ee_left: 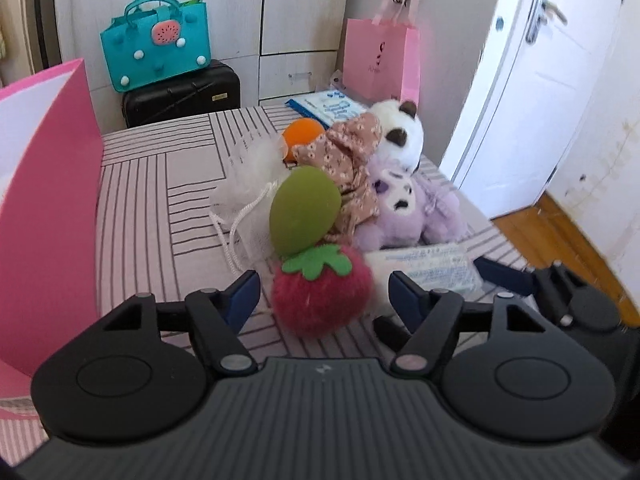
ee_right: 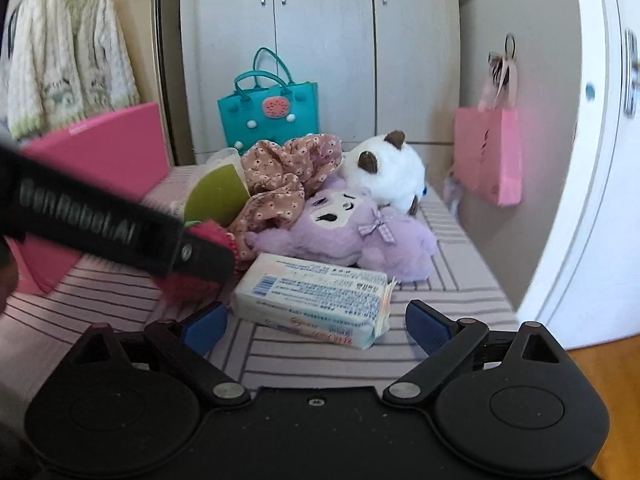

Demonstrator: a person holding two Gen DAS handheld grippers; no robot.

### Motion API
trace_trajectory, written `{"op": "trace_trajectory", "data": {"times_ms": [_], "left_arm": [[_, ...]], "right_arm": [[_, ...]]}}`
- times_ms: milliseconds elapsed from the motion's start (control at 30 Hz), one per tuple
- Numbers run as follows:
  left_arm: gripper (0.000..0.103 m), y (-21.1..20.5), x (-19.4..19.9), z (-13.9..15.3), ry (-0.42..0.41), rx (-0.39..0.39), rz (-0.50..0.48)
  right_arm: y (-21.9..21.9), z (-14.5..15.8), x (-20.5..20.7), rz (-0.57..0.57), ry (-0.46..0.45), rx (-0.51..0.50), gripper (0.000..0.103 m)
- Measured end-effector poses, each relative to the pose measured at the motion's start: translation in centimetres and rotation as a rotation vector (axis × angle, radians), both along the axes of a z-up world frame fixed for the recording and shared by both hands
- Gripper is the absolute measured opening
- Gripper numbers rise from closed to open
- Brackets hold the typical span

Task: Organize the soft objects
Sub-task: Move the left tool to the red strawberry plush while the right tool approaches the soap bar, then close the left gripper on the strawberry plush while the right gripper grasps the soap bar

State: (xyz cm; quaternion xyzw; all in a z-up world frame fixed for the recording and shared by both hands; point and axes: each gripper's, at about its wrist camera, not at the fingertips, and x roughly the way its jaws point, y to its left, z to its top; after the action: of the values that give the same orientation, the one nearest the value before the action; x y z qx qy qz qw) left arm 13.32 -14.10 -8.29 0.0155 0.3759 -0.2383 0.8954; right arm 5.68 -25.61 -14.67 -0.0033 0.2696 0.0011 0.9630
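- The left claw [ee_left: 322, 294] hangs wide open at the near edge of a striped bed [ee_left: 160, 184], its blue pads on either side of a red strawberry plush [ee_left: 320, 296] and touching neither side of it.
- The right claw [ee_right: 316, 326] is likewise spread wide and holds nothing; a white tissue pack [ee_right: 316, 300] lies on the bed between and just ahead of its pads.
- A green egg-shaped cushion [ee_left: 304, 208] leans against the strawberry's leafy top, with a white mesh drawstring bag [ee_left: 248, 200] just beside it toward the bed's left side.
- Behind them a floral brown cloth [ee_left: 352, 160] is heaped over an orange ball [ee_left: 302, 130].
- A purple plush doll [ee_right: 352, 232] lies on its back near the bed's right edge, touching the tissue pack, and a white plush with brown ears [ee_right: 388, 168] rests behind it.
- A blue-and-white packet [ee_left: 328, 106] sits at the bed's far edge.
- An open pink paper bag [ee_left: 48, 200] stands at the left edge.
- Beyond the bed, a teal tote [ee_left: 156, 52] sits on a black suitcase [ee_left: 180, 96], and a pale pink gift bag [ee_right: 488, 152] hangs on the wall to the right.
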Motion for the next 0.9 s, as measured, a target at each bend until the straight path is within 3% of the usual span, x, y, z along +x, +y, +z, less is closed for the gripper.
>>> {"op": "trace_trajectory", "data": {"times_ms": [133,300,433,567,667,767,900], "left_arm": [[0.064,-0.2,0.3,-0.7,0.004,0.006,0.023],[0.062,0.2,0.5,-1.0,0.007,-0.006,0.038],[0.061,0.3,0.8,-1.3,0.025,-0.013,0.05],[0.049,0.4,1.0,-1.6,0.049,-0.023,0.06],[0.048,0.3,1.2,-1.8,0.058,-0.025,0.074],[0.04,0.3,1.1,-2.0,0.053,-0.022,0.092],[0.037,0.6,0.8,-1.9,0.051,-0.028,0.113]], "right_arm": [[0.4,0.1,0.4,0.02,-0.008,0.029,0.098],[0.1,-0.2,0.6,-0.02,-0.011,-0.014,0.097],[-1.1,0.0,0.0,0.012,-0.018,-0.012,0.084],[-2.5,0.2,-0.6,0.046,-0.005,0.023,0.084],[-2.3,0.0,-0.8,0.05,0.004,-0.003,0.088],[-2.1,-0.2,-0.4,0.027,0.016,0.019,0.09],[-1.9,-0.2,-0.1,-0.014,0.005,0.015,0.082]]}}
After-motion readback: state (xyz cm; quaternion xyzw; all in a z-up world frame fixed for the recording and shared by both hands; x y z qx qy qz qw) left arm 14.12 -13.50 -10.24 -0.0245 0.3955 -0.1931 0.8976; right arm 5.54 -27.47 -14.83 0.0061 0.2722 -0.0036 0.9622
